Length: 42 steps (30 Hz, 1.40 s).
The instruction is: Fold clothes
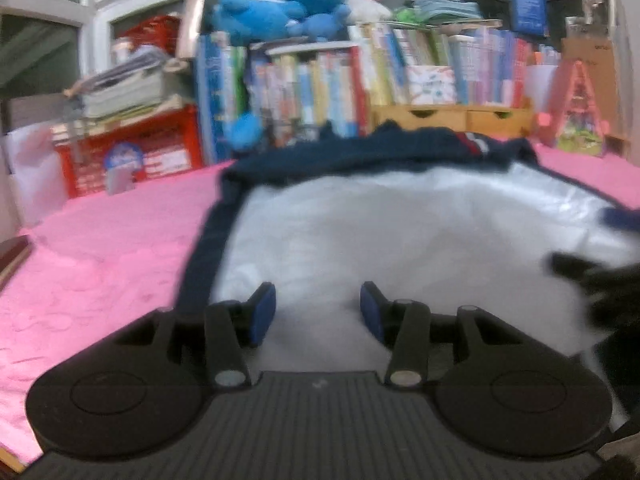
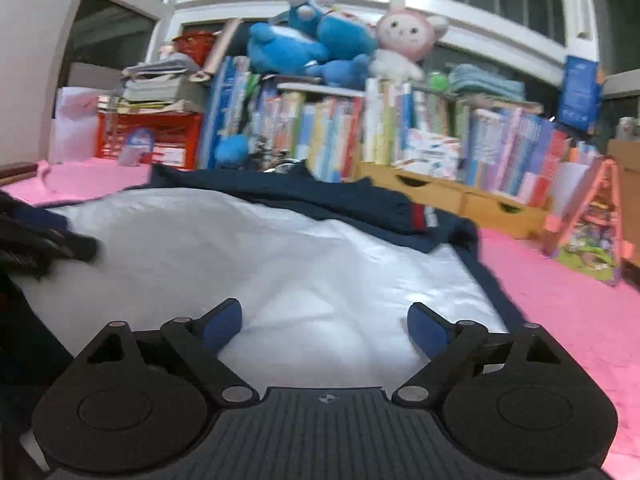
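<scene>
On the pink worktop (image 1: 100, 240) a navy-and-white garment (image 2: 280, 260) lies spread, far edge bunched; folding looks unfinished. Left tongs (image 1: 318, 312) and right tongs (image 2: 325, 326) gape, empty.

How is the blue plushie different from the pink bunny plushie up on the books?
The blue plushie is bright blue and lies slumped sideways; the pink bunny plushie is pale pink and white and sits upright, face forward. The blue plushie looks bulkier and spreads wider than the bunny. Both rest on top of the row of books, touching each other.
</scene>
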Motion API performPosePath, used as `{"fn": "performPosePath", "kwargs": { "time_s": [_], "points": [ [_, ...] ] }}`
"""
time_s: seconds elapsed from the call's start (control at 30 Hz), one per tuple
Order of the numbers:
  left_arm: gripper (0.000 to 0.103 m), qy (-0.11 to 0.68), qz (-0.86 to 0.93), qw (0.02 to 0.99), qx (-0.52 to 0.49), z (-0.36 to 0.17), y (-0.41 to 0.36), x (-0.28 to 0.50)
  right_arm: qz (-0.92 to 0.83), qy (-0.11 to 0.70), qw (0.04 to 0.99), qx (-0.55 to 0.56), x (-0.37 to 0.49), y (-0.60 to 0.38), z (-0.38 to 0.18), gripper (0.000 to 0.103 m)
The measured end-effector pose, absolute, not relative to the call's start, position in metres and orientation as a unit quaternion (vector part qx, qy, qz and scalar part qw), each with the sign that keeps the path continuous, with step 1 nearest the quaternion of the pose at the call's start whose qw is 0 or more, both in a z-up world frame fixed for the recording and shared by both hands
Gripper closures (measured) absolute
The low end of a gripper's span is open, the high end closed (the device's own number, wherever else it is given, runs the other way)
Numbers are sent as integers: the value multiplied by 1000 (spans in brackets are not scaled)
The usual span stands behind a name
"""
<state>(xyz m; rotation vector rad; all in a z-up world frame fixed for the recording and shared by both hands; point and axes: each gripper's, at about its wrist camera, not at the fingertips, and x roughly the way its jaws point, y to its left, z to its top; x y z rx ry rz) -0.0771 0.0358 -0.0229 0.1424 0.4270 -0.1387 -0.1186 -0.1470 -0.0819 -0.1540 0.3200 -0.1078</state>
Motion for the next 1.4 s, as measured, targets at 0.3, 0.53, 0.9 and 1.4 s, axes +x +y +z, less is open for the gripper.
{"fn": "performPosePath", "kwargs": {
  "time_s": [0.3, 0.53, 0.9, 1.4],
  "points": [
    [52, 173, -49, 981, 72, 3, 62, -120, -208, 140, 958, -141, -157, -202, -67, 18],
    [52, 172, -28, 985, -1, 27, 101, -124, 210, 134, 959, -138, -199, -128, -44, 7],
    [40, 188, -110, 975, 49, 21, 106, -146, 225, 142, 924, -275, -178, -56, -78, 14],
    [23, 186, -167, 955, 159, 5, 56, -156, 215, 161, 959, -90, -160, -117, -37, 13]
  ]
}}
